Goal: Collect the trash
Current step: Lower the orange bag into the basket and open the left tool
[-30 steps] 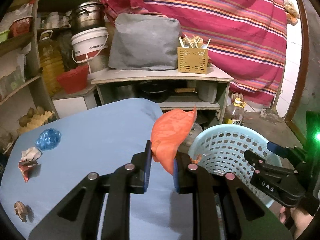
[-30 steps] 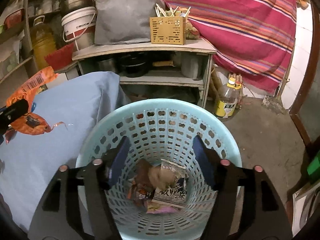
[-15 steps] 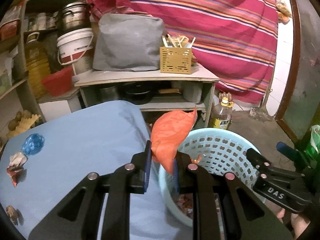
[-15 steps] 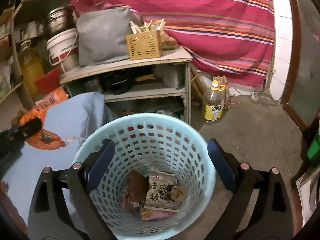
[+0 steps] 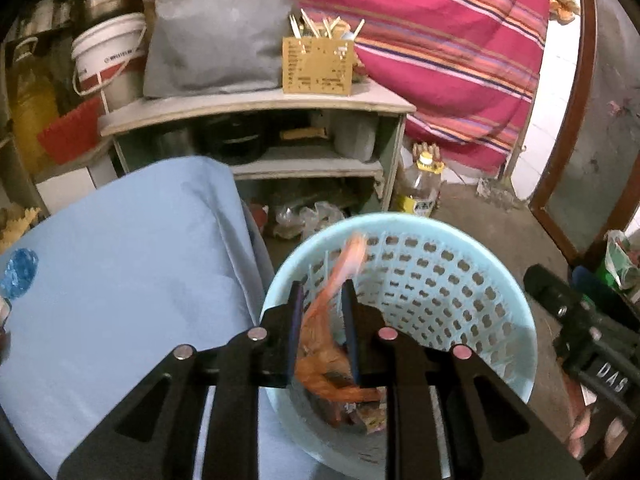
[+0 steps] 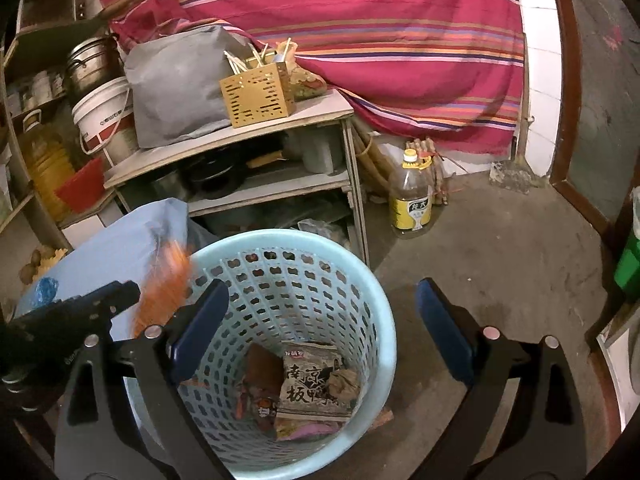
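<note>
A blurred orange wrapper (image 5: 320, 344) hangs between the jaws of my left gripper (image 5: 320, 288), just over the near rim of the light blue basket (image 5: 500, 280). Those jaws are opening, and the wrapper looks loose and is sliding down. In the right wrist view the same wrapper (image 6: 166, 276) is a smear at the basket's left rim (image 6: 372, 280). My right gripper (image 6: 320, 288) stands open wide above the basket with nothing between its fingers. Snack packets (image 6: 312, 384) lie on the basket's bottom.
The table with a blue cloth (image 5: 120, 260) stands left of the basket, with a crumpled blue piece (image 5: 18, 272) at its left edge. Behind stand a wooden shelf (image 5: 256, 104) and an oil bottle (image 6: 412, 196) on the concrete floor.
My left gripper has moved right and down from over the table to over the basket, and its jaws have parted, so the wrapper drops. My right gripper's jaws have spread wider.
</note>
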`<state>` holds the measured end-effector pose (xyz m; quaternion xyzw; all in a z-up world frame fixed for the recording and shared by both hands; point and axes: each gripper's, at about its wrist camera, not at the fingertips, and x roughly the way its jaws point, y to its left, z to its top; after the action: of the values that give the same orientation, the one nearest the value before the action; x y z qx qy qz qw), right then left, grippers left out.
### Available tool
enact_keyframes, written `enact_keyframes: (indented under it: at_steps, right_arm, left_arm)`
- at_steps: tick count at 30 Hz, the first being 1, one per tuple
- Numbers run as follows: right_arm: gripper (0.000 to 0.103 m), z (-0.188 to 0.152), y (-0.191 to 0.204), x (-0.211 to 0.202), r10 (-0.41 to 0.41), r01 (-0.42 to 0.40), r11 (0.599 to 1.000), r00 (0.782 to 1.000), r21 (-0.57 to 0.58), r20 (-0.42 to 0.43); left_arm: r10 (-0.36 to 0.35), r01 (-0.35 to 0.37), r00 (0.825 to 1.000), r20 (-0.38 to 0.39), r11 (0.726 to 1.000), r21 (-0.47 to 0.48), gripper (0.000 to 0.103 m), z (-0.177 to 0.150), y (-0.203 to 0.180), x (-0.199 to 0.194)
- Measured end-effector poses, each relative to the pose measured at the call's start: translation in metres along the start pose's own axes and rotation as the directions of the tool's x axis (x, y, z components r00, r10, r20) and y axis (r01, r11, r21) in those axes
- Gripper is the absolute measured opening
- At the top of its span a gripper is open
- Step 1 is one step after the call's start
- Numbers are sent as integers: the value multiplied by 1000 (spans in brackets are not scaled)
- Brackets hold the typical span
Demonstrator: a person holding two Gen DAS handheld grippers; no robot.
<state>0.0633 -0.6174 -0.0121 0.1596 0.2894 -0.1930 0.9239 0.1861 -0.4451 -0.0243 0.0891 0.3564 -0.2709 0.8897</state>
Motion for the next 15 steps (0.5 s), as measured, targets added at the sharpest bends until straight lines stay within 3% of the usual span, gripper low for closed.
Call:
enact_keyframes:
  at_steps: [3,7,9,15]
  right_arm:
    - [93,-1,3,1,-1,1,1000,1000,-7,-4]
    - [93,0,9,2,-8,8,1000,1000,-21,-5]
    - [93,0,13,2,-7,7,1000,1000,-29,-6]
    - [98,-2,52,7,11,-12,994,1000,-105,-12]
  left_arm:
    - [6,-6,1000,4,1000,4,54,-5,1,-2]
    - [7,-8,1000,16,1000,28,60,-9,1,-11]
    - [8,-9,1000,25,1000,22,69,-14,9,-20]
    - [77,-76,995,71,997,-20,80,-30,67,-58]
